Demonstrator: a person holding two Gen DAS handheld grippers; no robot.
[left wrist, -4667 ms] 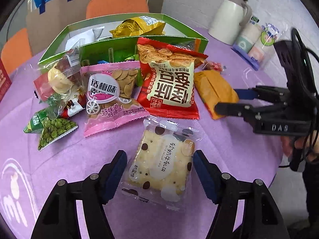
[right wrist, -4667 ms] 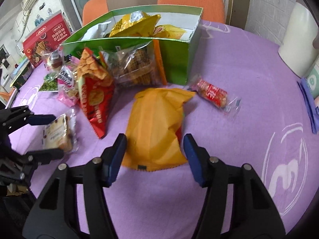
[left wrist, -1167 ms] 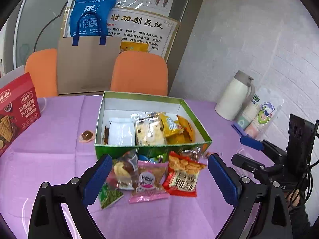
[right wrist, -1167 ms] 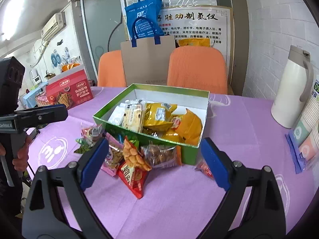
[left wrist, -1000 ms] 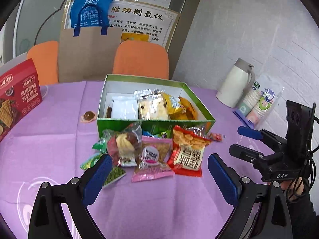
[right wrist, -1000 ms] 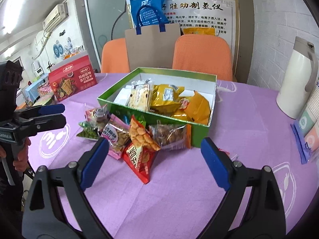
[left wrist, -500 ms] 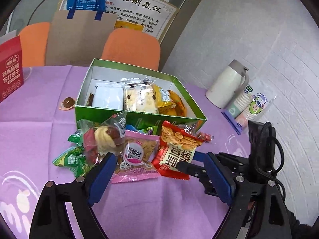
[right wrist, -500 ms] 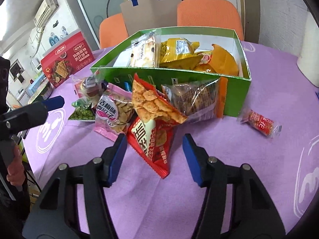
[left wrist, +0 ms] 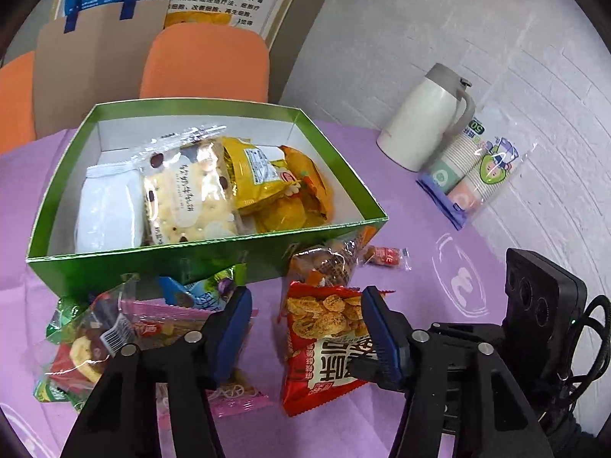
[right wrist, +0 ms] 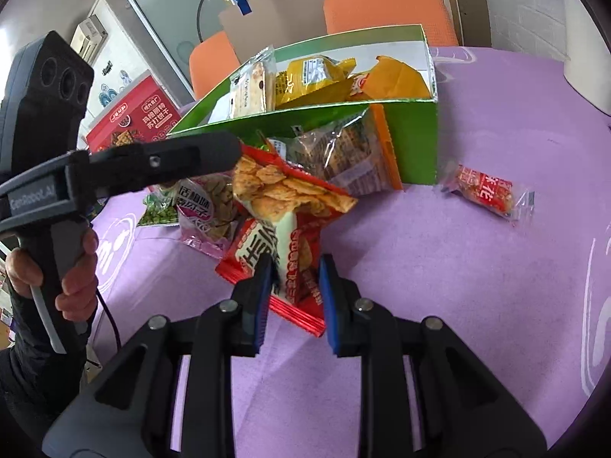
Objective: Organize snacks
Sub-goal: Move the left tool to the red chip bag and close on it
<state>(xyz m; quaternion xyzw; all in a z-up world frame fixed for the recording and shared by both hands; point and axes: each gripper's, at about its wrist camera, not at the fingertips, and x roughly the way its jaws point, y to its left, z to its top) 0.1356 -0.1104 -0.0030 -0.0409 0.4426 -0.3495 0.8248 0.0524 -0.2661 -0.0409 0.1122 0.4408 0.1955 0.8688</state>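
A red chip bag point(left wrist: 324, 347) leans in the snack pile in front of the green box point(left wrist: 191, 255). My right gripper point(right wrist: 296, 294) has its jaws closing, and the blue pads pinch the bag's point(right wrist: 282, 229) lower edge, which crumples between them. My left gripper point(left wrist: 305, 332) is also closing. Its jaws flank the bag's top without pressing, and the left finger lies over a pink snack bag point(left wrist: 236, 397). In the right wrist view one of the left gripper's fingers point(right wrist: 172, 160) reaches over the pile. The box holds several packets.
A clear bag of brown snacks point(right wrist: 343, 156) leans on the box front. A small red candy point(right wrist: 485, 191) lies alone on the purple cloth at the right. A white thermos point(left wrist: 424, 122) and sleeved paper cups point(left wrist: 477, 168) stand far right. Orange chairs point(left wrist: 206, 65) are behind.
Both grippers have come down close to the pile and narrowed their jaws. The right one has closed onto the red chip bag's lower edge. The left one now straddles the bag's top.
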